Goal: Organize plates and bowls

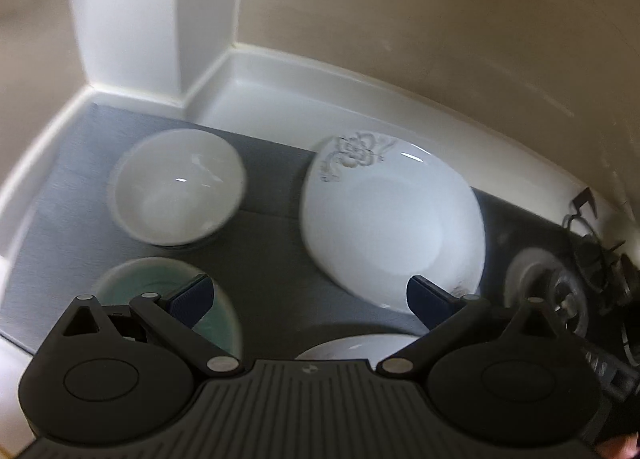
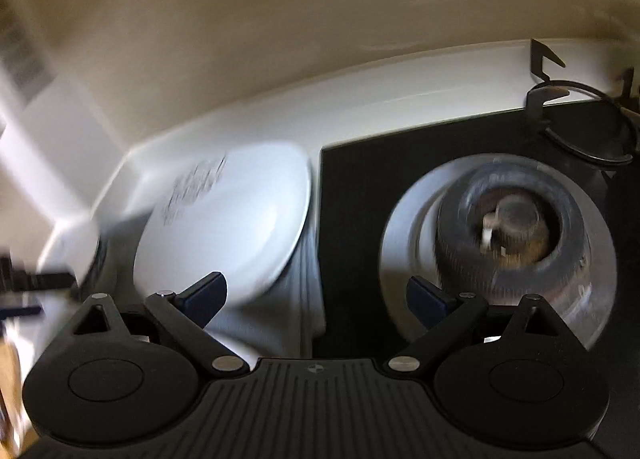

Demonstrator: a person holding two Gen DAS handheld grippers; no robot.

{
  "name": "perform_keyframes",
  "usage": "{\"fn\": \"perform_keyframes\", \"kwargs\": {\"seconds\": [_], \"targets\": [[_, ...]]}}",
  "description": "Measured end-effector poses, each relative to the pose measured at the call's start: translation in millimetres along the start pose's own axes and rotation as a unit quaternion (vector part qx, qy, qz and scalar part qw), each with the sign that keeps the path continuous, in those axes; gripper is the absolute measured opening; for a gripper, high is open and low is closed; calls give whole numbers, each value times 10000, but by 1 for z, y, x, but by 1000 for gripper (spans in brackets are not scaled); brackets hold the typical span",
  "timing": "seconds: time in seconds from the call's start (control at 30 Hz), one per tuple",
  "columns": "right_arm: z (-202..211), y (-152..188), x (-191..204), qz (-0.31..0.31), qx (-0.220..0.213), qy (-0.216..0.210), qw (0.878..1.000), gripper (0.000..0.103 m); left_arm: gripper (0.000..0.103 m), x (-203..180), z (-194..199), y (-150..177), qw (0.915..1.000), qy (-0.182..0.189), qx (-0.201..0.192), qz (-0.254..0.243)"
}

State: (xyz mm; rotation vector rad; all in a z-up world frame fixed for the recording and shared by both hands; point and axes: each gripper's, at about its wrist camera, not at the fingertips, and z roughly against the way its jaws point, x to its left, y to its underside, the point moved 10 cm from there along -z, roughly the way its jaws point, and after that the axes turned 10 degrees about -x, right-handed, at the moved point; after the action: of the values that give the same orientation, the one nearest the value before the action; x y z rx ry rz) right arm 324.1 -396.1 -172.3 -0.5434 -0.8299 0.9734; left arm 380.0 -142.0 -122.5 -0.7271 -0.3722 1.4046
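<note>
We hold two tongs over a grey mat (image 1: 272,195) laid on a white worktop (image 1: 256,87) that runs into a cream wall corner.

Item: left tongs (image 1: 310,299). Their blue pads stand wide apart with nothing between them; they hang above the mat's near half.

Item: white bowl (image 1: 178,187). Upright on the mat, toward the far left, empty as far as we can see.

Item: green-lined bowl (image 1: 120,283). Upright on the mat, nearer to us than the white bowl and just beside it; the left pad of the left tongs covers part of its rim.

Item: white plate with a grey flower print (image 1: 392,219). It lies on the mat at the right, well apart from the white bowl, the flower toward the wall. Its near edge sits behind the right pad of the left tongs; we cannot tell whether they touch. In the right wrist view the same plate (image 2: 228,219) shows blurred at the left.

Item: second white dish (image 1: 352,347). Only a rim shows, just ahead of the left tongs' body; we cannot tell its kind.

Item: right tongs (image 2: 316,297). Pads wide apart, holding nothing, hanging over the seam between the mat and a black hob (image 2: 360,187).

Item: gas burner (image 2: 504,235). It sits on the hob, to the right of the plate, blurred.

Item: black pan support (image 2: 576,119). At the hob's far right corner.
</note>
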Motion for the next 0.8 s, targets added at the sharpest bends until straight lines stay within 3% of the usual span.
{"fn": "perform_keyframes", "kwargs": {"seconds": [0.3,0.33,0.43,0.8], "targets": [[-55,-29,-4,-238,-26,-40,9997,97,103,-14,-55,-7,9992,30,288,279],[-61,-30,-2,-200,-36,-72,9998,95,103,-15,-59,-8,9991,19,293,290],[-79,-31,5,-1,-9,-123,9999,75,103,-17,-74,-11,9990,15,303,318],[-118,-31,5,177,210,-201,9994,51,100,-15,-113,-19,9988,-108,358,306]]}}
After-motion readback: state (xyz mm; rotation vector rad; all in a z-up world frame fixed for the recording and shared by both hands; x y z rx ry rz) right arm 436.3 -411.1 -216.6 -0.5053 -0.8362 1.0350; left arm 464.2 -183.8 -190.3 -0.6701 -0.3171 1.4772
